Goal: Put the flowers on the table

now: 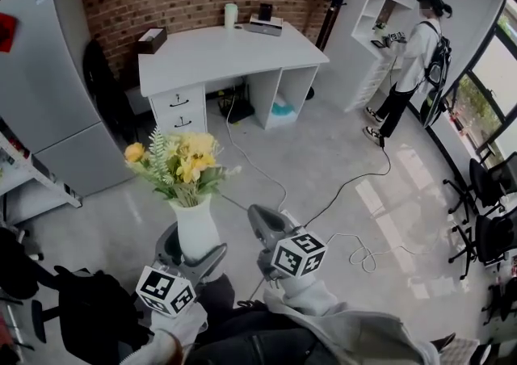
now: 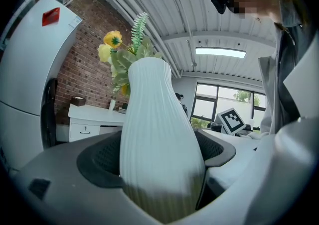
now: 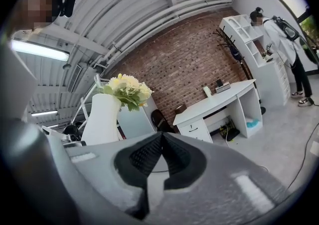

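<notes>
A white ribbed vase (image 1: 196,228) of yellow flowers (image 1: 184,160) is held upright in the air in front of me, its base clamped in my left gripper (image 1: 194,258). In the left gripper view the vase (image 2: 158,139) fills the gap between the dark pads (image 2: 102,159). To the vase's right my right gripper (image 1: 260,226) is shut with nothing in it; its view shows the pads (image 3: 162,157) pressed together and the vase (image 3: 101,118) off to the left. The white table (image 1: 226,52) stands far ahead by the brick wall.
On the table sit a brown box (image 1: 151,38), a white cup (image 1: 231,14) and a small device (image 1: 265,24). A grey fridge (image 1: 48,89) stands left. Cables (image 1: 339,194) trail over the floor. A person (image 1: 408,60) stands at white shelves on the right. Office chairs (image 1: 485,218) stand at the far right.
</notes>
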`<state>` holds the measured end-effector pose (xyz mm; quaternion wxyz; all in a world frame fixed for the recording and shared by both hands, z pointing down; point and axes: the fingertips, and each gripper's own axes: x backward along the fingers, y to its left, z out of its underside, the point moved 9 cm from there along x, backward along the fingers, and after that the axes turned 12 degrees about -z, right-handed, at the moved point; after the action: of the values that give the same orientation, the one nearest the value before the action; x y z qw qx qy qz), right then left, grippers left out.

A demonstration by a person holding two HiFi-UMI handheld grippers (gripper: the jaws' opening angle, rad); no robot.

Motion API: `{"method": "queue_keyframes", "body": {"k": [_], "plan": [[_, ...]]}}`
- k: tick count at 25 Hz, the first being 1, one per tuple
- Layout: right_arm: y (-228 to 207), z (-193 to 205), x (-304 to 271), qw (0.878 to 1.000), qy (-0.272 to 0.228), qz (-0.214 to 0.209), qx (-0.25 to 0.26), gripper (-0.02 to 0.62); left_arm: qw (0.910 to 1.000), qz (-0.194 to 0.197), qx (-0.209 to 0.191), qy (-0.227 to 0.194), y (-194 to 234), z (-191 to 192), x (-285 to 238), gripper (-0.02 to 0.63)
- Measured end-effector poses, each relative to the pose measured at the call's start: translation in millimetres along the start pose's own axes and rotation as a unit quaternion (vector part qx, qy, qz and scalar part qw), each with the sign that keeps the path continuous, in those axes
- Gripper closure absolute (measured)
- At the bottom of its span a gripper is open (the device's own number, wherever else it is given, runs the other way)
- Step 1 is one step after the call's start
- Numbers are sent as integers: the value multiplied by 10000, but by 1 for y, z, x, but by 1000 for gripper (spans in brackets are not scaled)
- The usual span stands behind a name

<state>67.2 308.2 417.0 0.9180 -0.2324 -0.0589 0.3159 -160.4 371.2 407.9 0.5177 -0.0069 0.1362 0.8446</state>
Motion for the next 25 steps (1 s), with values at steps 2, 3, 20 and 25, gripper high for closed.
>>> {"method": "queue_keyframes", "body": {"k": [2,3,20,25], "plan": [[-2,-1,-14,10000,3,17,-7,595,10000,12,27,10,13,-3,-6,146],[-4,-5,-24,10000,-2,38,-1,595,10000,26,36,15,23,-7,-12,146],[-39,-34,-162,9998,-107,136,80,595,9993,345,12,-138,143,-53,-73,146],[-53,-36,-173,9998,9,211,58,595,9992,366,178,-46,155,-49,-92,146]]}}
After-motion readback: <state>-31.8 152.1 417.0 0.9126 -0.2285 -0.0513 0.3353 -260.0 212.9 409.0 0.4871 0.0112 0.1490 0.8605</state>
